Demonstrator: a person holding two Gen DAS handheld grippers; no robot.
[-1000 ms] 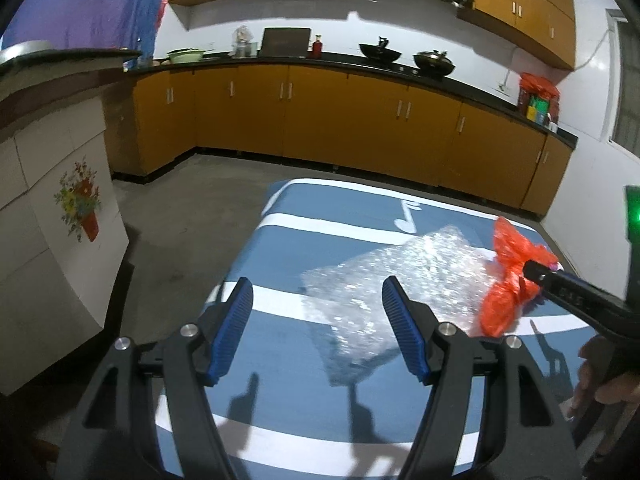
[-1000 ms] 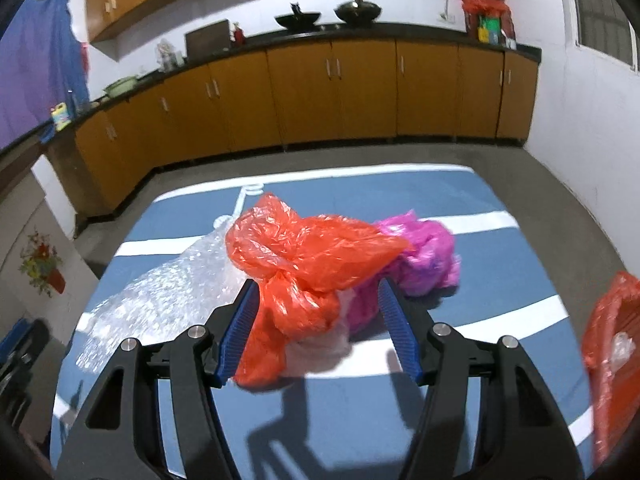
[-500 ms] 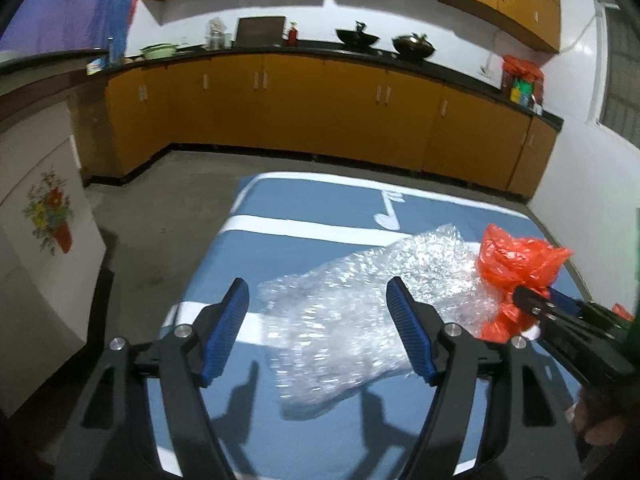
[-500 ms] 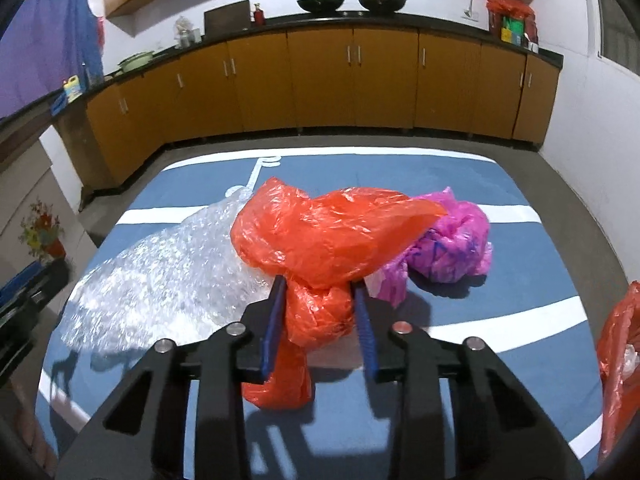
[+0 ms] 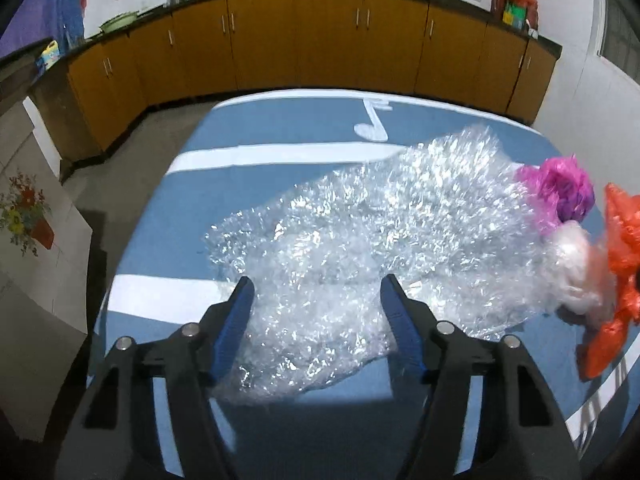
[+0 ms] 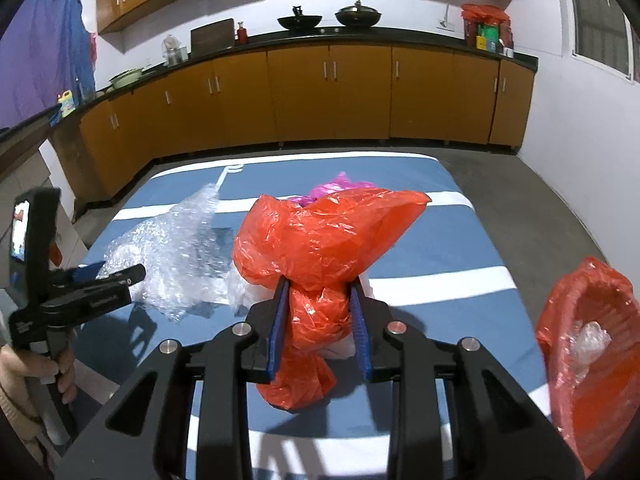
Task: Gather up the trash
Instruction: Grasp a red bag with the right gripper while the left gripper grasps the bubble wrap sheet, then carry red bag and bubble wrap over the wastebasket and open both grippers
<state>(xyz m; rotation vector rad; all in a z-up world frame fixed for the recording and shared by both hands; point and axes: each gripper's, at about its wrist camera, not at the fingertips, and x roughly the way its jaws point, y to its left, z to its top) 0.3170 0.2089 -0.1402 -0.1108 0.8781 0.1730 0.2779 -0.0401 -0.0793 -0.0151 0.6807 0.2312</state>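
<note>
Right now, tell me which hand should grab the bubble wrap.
Left. The left gripper is open with its fingers already straddling the bubble wrap; the right gripper is shut on the orange bag.

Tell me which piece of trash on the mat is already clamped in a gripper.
The orange bag: the right gripper pinches its neck. The bubble wrap lies between the open left gripper; the pink bag is untouched.
</note>
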